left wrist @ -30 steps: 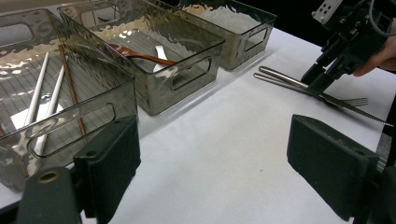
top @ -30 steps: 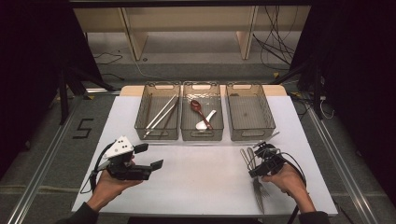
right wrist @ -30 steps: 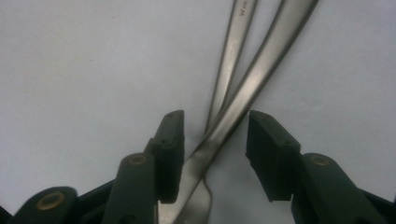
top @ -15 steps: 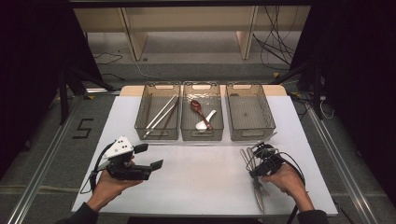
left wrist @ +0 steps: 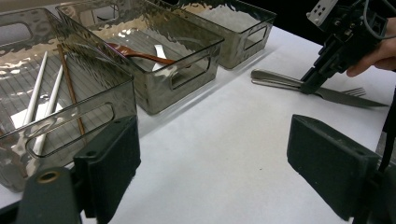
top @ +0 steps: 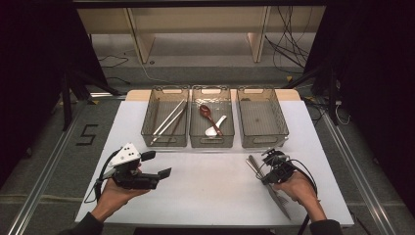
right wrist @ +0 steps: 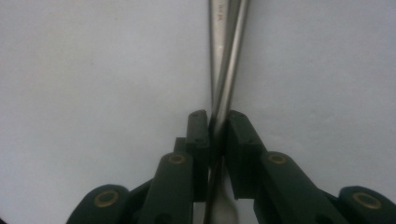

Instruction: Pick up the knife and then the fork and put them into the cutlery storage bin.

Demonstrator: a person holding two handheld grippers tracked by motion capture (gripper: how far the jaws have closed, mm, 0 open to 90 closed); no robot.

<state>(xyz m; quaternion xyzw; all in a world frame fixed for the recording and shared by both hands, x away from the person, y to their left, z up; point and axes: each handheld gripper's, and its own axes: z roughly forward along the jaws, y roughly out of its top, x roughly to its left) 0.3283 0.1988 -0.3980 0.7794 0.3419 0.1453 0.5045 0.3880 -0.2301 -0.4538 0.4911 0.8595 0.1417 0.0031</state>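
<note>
A silver knife and fork (top: 280,199) lie side by side on the white table (top: 210,191) at the right, handles toward the bins. My right gripper (top: 266,172) points down onto them. Its jaws have just been closing, and in the right gripper view the pads (right wrist: 201,140) press on the cutlery handles (right wrist: 229,70), which run up between them. The left gripper view shows that gripper (left wrist: 312,85) farther off, on the same cutlery (left wrist: 280,79). My left gripper (top: 157,164) hovers at the table's left, open with nothing between its jaws (left wrist: 233,163).
Three clear bins stand in a row at the back. The left bin (top: 147,128) holds chopsticks (top: 169,121), the middle bin (top: 211,143) a brown spoon (top: 205,111) and a white spoon (top: 215,128); the right bin (top: 262,117) holds nothing. A black 5 (top: 87,134) marks the floor.
The right gripper's jaws have drawn together on the cutlery handles. Both hands have stayed where they were.
</note>
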